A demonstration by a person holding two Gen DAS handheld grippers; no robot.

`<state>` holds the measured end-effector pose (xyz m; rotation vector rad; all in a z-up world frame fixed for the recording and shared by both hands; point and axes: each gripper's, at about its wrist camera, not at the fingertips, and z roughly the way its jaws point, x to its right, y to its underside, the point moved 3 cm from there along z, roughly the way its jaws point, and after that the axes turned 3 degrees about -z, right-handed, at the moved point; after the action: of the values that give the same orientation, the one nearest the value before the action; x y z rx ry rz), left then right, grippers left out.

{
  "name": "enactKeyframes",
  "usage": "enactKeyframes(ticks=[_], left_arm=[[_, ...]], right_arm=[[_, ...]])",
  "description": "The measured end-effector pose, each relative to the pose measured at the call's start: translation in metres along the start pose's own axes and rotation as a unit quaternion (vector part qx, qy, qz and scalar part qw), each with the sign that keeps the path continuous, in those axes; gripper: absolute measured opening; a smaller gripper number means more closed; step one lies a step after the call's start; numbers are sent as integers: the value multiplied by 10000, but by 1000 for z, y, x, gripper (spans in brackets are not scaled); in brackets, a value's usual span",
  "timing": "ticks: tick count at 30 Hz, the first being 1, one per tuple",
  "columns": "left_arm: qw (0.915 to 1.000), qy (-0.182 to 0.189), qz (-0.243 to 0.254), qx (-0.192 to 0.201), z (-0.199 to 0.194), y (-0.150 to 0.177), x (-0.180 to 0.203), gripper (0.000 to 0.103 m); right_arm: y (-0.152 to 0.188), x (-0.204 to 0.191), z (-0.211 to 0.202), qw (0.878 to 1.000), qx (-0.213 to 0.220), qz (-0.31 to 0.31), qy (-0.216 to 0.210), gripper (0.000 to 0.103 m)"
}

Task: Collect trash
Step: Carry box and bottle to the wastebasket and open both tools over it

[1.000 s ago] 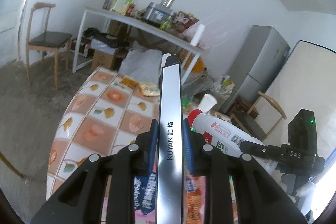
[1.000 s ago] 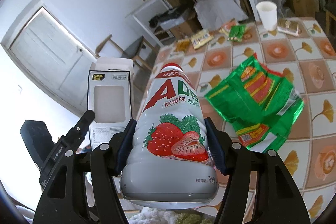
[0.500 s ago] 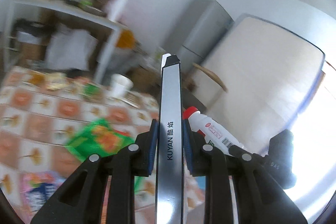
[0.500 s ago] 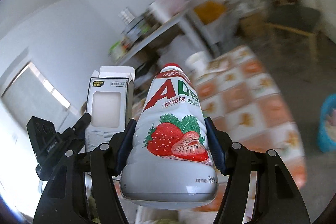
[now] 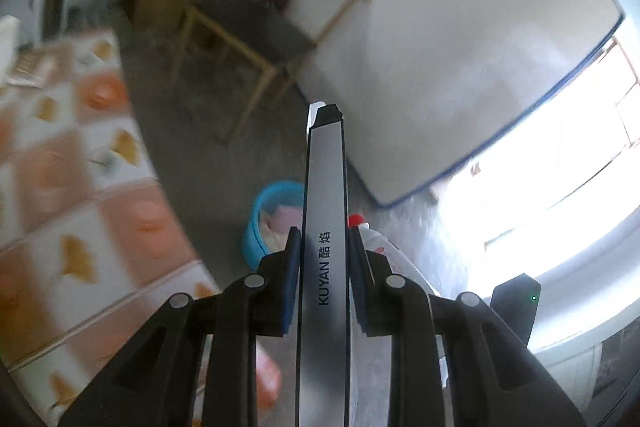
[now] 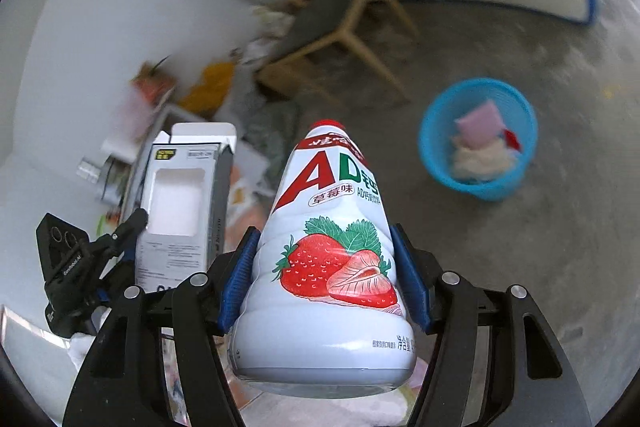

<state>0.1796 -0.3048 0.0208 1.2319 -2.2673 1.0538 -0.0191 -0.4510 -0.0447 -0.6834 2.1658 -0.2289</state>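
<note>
My left gripper (image 5: pixel 323 259) is shut on a flat silver carton (image 5: pixel 323 267) printed KUYAN, held edge-on and pointing down at the floor. In the right wrist view the same carton (image 6: pixel 178 203) shows its white windowed face at the left. My right gripper (image 6: pixel 326 267) is shut on a white strawberry drink bottle (image 6: pixel 332 259) with a red cap, its blue pads pressed to both sides. The bottle (image 5: pixel 376 239) peeks out right of the carton in the left wrist view. A blue waste basket (image 6: pixel 478 137) with pink and white trash inside stands on the concrete floor, ahead and right of the bottle; the basket (image 5: pixel 266 223) lies just left of the carton.
The tiled table edge (image 5: pixel 80 187) runs along the left. A wooden chair (image 6: pixel 332 23) stands beyond the basket, and a white mattress (image 5: pixel 460 47) leans against the wall. Clutter and bags (image 6: pixel 208 87) lie near the wall. Bare concrete floor (image 6: pixel 520 247) surrounds the basket.
Both grippers have swung away from the table top towards the floor, bringing the blue basket into view. The carton and the bottle stay gripped as before.
</note>
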Motion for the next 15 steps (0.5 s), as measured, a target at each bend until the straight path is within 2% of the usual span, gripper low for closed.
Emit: enactKeyframes(ticks=[3,8,9,10,11,13,15], left_arm=[[9990,62,-99,-437,58,-8,10,22],[9973,64,-124,-726,138,-34,34,23],[9971,63,-159,-746,153,-40,37,27],[9971,33,-205,-739,171,-46,38,45],[9975,-74,-230,-666,177,-51,33,52],[9982,-352,-263,-412,185,-55,24,56],[9981,-375,-273,-411,184,-46,18,56]], right_arm=[[-17,35,17,9990,-22,429,113,61],[-54,76,44,9945,78,1031,148,61],[-61,86,44,9938,121,1094,183,62],[-75,99,56,9926,213,1154,309,64],[-82,111,64,9910,278,1251,392,70],[-92,137,80,9888,277,1363,544,70],[-91,160,91,9837,254,1512,938,70]])
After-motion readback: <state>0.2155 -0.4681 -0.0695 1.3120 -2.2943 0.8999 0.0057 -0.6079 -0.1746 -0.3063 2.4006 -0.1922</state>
